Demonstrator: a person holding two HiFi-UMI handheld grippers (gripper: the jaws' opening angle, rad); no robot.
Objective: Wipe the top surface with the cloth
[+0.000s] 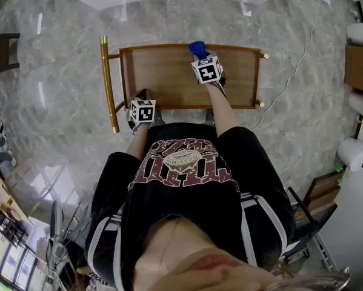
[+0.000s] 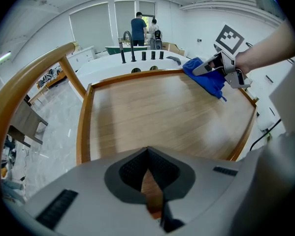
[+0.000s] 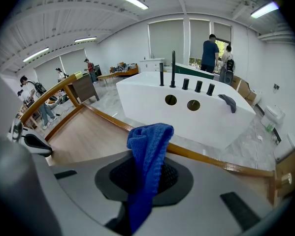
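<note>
Pinching the blue cloth (image 3: 148, 146) between its jaws, the right gripper (image 2: 206, 68) holds it at the far edge of the desk (image 1: 163, 77), right of the middle. A loose fold stands up past the jaw tips and the rest hangs down towards the wood. Whether the cloth presses on the surface or only brushes it is hard to tell. The left gripper (image 2: 147, 154) sits at the desk's near left corner, jaws pressed together with nothing held; only a sliver of wood shows behind the tips.

The wipe looks barely begun — almost all of the top lies open towards the person. To do it well, tip the right gripper so the hanging fold lies flat on the wood. Then draw it in long overlapping passes from the far edge to the near one, running close along the raised rim (image 2: 83, 127) and out to the brass handle (image 1: 107, 80) side. Pressure should stay modest — a dragged cloth can slip out of the jaws.
</note>
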